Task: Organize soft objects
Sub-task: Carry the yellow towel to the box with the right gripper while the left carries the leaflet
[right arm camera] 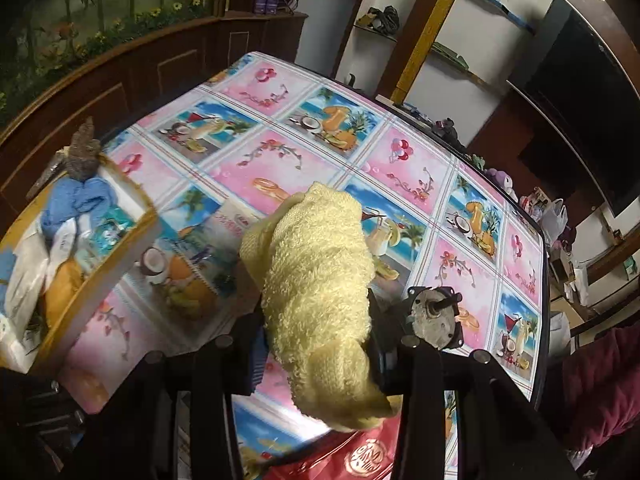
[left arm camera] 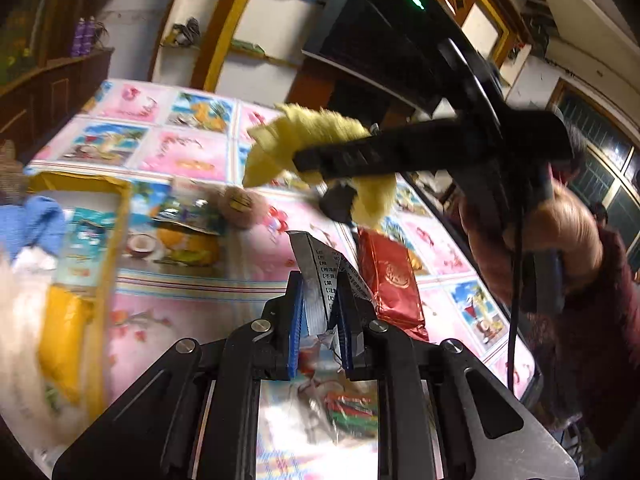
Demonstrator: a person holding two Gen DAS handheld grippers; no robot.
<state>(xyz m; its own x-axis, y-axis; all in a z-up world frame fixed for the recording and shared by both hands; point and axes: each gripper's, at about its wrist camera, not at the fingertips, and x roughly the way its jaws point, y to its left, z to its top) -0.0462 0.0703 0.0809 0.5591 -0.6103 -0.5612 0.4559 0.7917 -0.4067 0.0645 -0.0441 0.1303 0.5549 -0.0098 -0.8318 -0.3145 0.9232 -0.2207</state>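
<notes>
Two grips: left gripper (left arm camera: 320, 316) clamped on silvery printed packet (left arm camera: 316, 276), right gripper (right arm camera: 320, 344) squeezing yellow towel (right arm camera: 316, 280) above patterned tablecloth (right arm camera: 280, 152), probably lifted clear

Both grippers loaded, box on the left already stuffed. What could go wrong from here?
1. The left gripper pinches only the edge of a thin silver packet; it may slip or tear.
2. The yellow towel droops well past the right gripper and could snag the metal motor beside it.
3. The box looks heaped already, so added items might spill over its rim.
</notes>
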